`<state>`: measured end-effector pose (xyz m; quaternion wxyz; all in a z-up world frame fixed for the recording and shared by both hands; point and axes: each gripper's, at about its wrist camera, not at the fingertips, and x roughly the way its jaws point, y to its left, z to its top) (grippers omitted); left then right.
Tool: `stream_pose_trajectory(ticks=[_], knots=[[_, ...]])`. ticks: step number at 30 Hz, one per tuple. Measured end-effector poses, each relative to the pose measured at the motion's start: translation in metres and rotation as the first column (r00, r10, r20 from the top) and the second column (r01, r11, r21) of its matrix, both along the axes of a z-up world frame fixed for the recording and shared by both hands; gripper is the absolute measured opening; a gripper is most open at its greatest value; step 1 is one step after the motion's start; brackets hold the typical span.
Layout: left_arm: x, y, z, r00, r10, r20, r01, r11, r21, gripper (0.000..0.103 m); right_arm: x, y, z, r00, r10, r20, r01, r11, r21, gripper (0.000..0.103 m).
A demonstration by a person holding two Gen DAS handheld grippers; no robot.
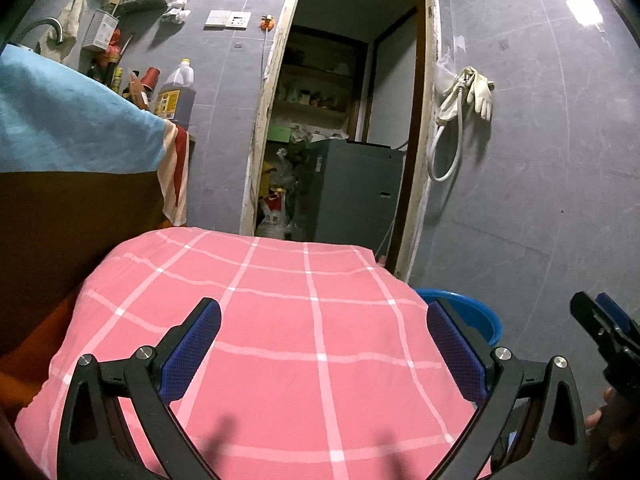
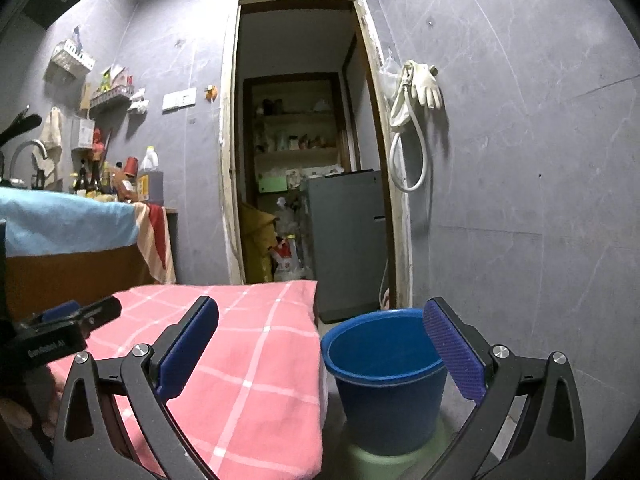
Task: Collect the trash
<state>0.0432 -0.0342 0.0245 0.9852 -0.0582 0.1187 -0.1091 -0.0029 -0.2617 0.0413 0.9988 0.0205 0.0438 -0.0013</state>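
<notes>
We're at the start: no trash visible on the pink checked cloth (image 1: 280, 340) covering the bench (image 2: 240, 360), so where the trash lies we can't tell. Left hand-held gripper (image 1: 324, 344) hovers over the cloth, spread wide, empty. Right hand-held gripper (image 2: 320, 348) likewise released, empty, with the blue bucket (image 2: 384, 376) just beside the bench edge, sitting on a green stool (image 2: 372, 460). Next move, we judge: find trash first. Nothing blocks the bucket mouth.
</notes>
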Motion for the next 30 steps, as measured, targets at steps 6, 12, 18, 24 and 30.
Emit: stream_pose_trajectory(ticks=[6,12,18,24,30], knots=[[-0.007,-0.002,-0.011,1.000,0.022,0.011,-0.023,0.998,0.051,0.101,-0.002,0.003,-0.012,1.000,-0.013,-0.027,0.012,1.000,-0.009,0.103],[-0.007,-0.003,-0.019,1.000,0.020,0.010,-0.020,0.998,0.066,0.101,-0.002,0.003,-0.018,0.999,-0.018,-0.044,0.018,1.000,-0.009,0.103],[-0.006,-0.001,-0.024,1.000,0.024,0.002,-0.025,0.998,0.066,0.101,-0.001,0.006,-0.023,0.998,-0.019,-0.059,0.017,1.000,-0.026,0.103],[-0.007,-0.001,-0.026,1.000,0.026,0.001,-0.026,0.997,0.069,0.101,0.000,0.005,-0.023,0.998,-0.018,-0.062,0.016,0.999,-0.029,0.103],[-0.005,0.001,-0.027,1.000,0.028,-0.001,-0.028,0.997,0.066,0.101,0.000,0.004,-0.024,0.998,-0.017,-0.063,0.015,0.999,-0.032,0.103]])
